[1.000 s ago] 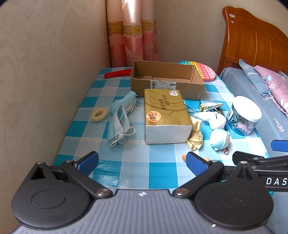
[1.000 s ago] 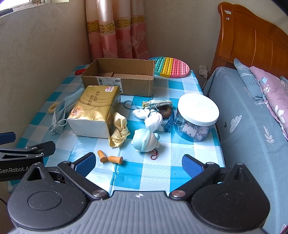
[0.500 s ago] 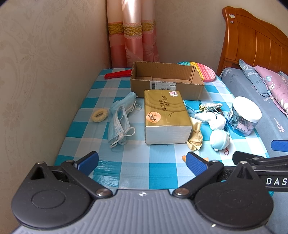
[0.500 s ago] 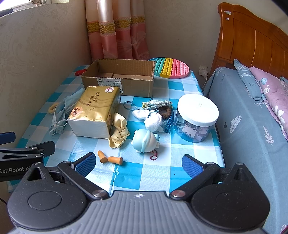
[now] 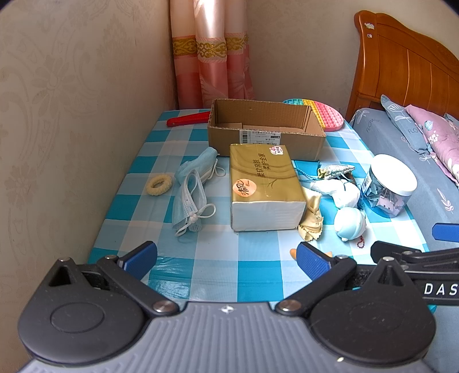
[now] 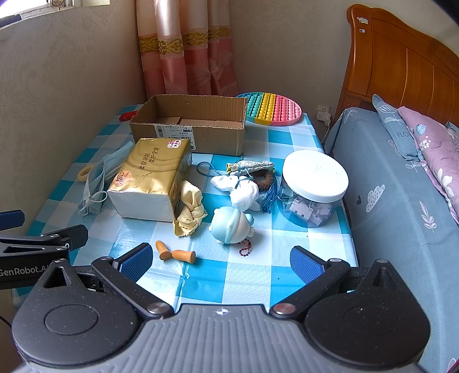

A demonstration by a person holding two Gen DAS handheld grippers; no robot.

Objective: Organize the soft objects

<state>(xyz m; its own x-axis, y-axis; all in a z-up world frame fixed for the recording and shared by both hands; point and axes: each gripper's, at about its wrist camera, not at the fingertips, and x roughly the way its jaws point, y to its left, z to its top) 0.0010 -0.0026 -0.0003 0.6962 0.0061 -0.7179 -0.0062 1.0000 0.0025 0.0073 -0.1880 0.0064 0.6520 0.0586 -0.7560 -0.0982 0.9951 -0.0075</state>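
Checked table [image 6: 289, 143] crowded around tissue pack [image 6: 149, 178]

Glossy plastic checked tablecloth [image 6: 246, 275]; matt corrugated cardboard box [image 6: 200, 134]; shiny gold film tissue pack [image 5: 262, 178]; clear plastic jar [image 6: 312, 192], smooth white lid; crumpled yellow cloth [image 6: 189, 212]; varnished wooden headboard [image 6: 401, 60].

A table [image 5: 252, 275] covered by a blue-and-white checked cloth is set into a corner of the room. Beige patterned wallpaper is seen on the walls [image 5: 71, 114]. A pink curtain [image 6: 186, 57] with a gold band is hung in the corner behind the table. Just right of the table, a bed [image 6: 401, 186] with a grey-blue sheet, a wooden headboard [image 6: 401, 63] and pillows [image 6: 430, 143] is seen. A wall socket [image 6: 323, 110] is placed between them. Daylight enters at a window edge [image 6: 57, 3], upper left.
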